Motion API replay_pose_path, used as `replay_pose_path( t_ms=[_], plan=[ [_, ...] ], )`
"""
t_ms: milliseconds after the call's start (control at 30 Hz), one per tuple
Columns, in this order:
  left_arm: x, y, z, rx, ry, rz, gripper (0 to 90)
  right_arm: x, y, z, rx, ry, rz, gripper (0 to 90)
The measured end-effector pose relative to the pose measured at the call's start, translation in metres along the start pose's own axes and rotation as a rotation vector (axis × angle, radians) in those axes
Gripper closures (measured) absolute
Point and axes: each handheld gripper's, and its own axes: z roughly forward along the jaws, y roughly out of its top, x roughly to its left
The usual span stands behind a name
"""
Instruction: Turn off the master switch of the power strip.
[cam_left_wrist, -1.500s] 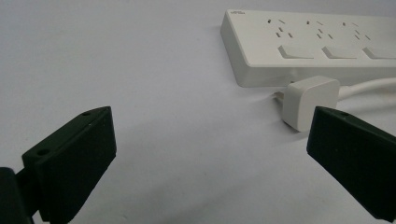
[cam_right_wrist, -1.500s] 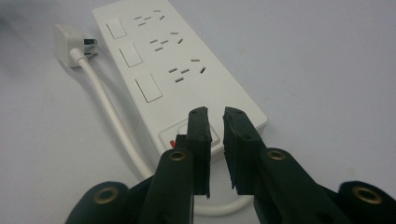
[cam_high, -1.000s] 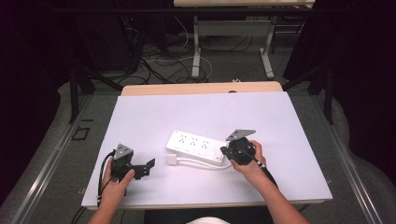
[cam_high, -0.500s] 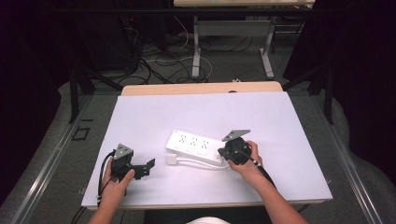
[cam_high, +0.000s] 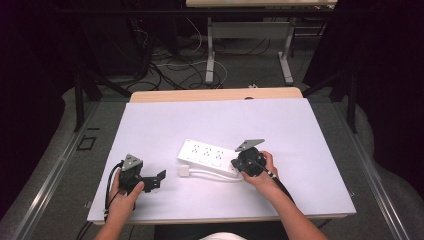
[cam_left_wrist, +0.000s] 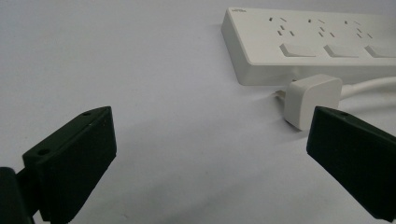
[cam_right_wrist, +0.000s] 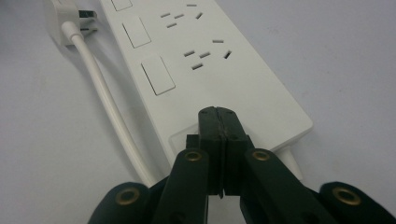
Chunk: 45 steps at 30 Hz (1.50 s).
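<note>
**Closed tips on the strip's near end — pressing, not gripping**

Nearest me, the left gripper (cam_high: 159, 178) sat at abt 7 o'clock on the table (cam_high: 310, 130), jaws wide apart, nothing betw. them. From its own view the white plug (cam_left_wrist: 310, 100) lay just ahead, toward 1 o'clock, with the power strip (cam_left_wrist: 317, 44) right behind it.

The right gripper (cam_right_wrist: 218, 122) was at abt 5 o'clock, jaws together w/ no gap and nothing clamped, tips resting on or just above the strip's near end, by the last rocker switch (cam_right_wrist: 158, 74). I couldn't tell if they truly touched.

My read: I was lining up to poke a switch or nudge the strip. To do it well I'd keep the jaws together, come down square on the switch centre, press gently so the strip doesn't skid toward 11 o'clock, and stay off the cable (cam_right_wrist: 105, 93) running along its side. Left could brace the far end if it slid.
</note>
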Motion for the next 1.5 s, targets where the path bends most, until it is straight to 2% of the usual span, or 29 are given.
replay_pose_path(
  t_ms=[33, 67, 100, 133, 200, 233, 267, 300, 367, 400, 733, 767, 833, 867, 900, 933, 1067, 1100, 1133, 1200, 1467, 1500],
  plan=[
    [-0.0002, -0.0001, -0.0001, 0.003, 0.000, -0.001, 1.5, 0.0002, 0.0005, -0.0001, 0.012, 0.009, -0.002, 90.0],
    [-0.0003, -0.0001, -0.0001, 0.003, 0.000, -0.001, 1.5, 0.0001, 0.0002, 0.0016, -0.011, 0.008, -0.007, 90.0],
    [-0.0004, -0.0001, -0.0002, 0.005, 0.000, -0.002, 1.5, 0.0015, -0.0001, 0.0012, -0.003, 0.010, 0.016, 90.0],
    [-0.0004, -0.0001, -0.0003, 0.005, 0.000, -0.002, 1.5, 0.0005, 0.0004, 0.0003, 0.014, 0.011, -0.001, 90.0],
    [-0.0003, -0.0001, -0.0002, 0.002, -0.001, -0.001, 1.5, 0.0006, -0.0005, 0.0022, 0.000, 0.014, 0.008, 90.0],
    [-0.0002, -0.0002, 0.0000, -0.002, 0.000, 0.000, 1.5, -0.0013, -0.0004, 0.0018, 0.007, 0.025, -0.005, 90.0],
    [-0.0002, -0.0002, 0.0000, -0.002, 0.000, 0.000, 1.5, -0.0011, -0.0013, 0.0021, -0.005, 0.025, 0.013, 90.0],
    [-0.0003, -0.0002, -0.0001, 0.000, -0.001, -0.002, 1.5, -0.0019, -0.0012, 0.0013, 0.009, 0.034, 0.016, 90.0],
    [-0.0004, -0.0002, -0.0001, 0.001, -0.001, 0.000, 1.5, -0.0017, -0.0017, 0.0026, -0.009, 0.032, 0.025, 90.0],
    [-0.0005, -0.0002, -0.0003, 0.006, -0.001, 0.002, 1.5, -0.0020, -0.0018, 0.0031, -0.018, 0.032, 0.015, 90.0],
    [-0.0008, -0.0001, 0.0002, 0.004, 0.000, 0.006, 1.5, 0.0009, -0.0017, 0.0029, 0.003, 0.009, 0.003, 90.0],
    [-0.0005, 0.0002, -0.0004, 0.010, -0.003, 0.007, 1.5, 0.0005, -0.0014, 0.0029, -0.002, 0.017, 0.027, 90.0],
    [-0.0005, -0.0001, -0.0002, 0.008, 0.000, 0.002, 1.5, -0.0008, -0.0011, 0.0012, 0.007, 0.025, 0.026, 90.0],
    [-0.0003, -0.0002, 0.0000, 0.006, 0.000, -0.001, 1.5, -0.0025, -0.0013, 0.0019, -0.021, 0.020, 0.017, 90.0],
    [-0.0001, -0.0002, 0.0002, 0.006, 0.000, 0.000, 1.5, -0.0014, -0.0010, 0.0009, -0.006, 0.024, 0.039, 90.0],
    [-0.0001, -0.0002, 0.0002, 0.006, 0.000, 0.000, 1.5, -0.0017, -0.0006, 0.0004, -0.001, 0.018, 0.023, 90.0],
    [-0.0002, -0.0002, -0.0002, 0.009, -0.002, 0.001, 1.5, 0.0002, 0.0000, 0.0008, -0.003, 0.020, 0.027, 90.0],
    [-0.0003, -0.0002, -0.0002, 0.009, 0.000, 0.000, 1.5, -0.0009, -0.0003, 0.0028, -0.034, 0.021, 0.009, 90.0],
    [-0.0003, -0.0002, -0.0002, 0.008, 0.000, 0.001, 1.5, -0.0014, 0.0004, 0.0013, -0.009, 0.021, 0.000, 89.7],
    [-0.0003, -0.0002, -0.0001, 0.006, 0.001, 0.000, 1.5, 0.0000, -0.0002, 0.0015, -0.016, 0.016, 0.027, 89.0],
    [-0.0002, -0.0002, -0.0002, 0.009, 0.000, 0.001, 1.5, 0.0005, 0.0001, 0.0013, -0.013, 0.013, 0.022, 85.9],
    [-0.0001, -0.0003, 0.0002, 0.002, 0.000, 0.000, 1.5, 0.0013, 0.0005, 0.0014, -0.011, 0.015, 0.035, 85.1]
  ],
)
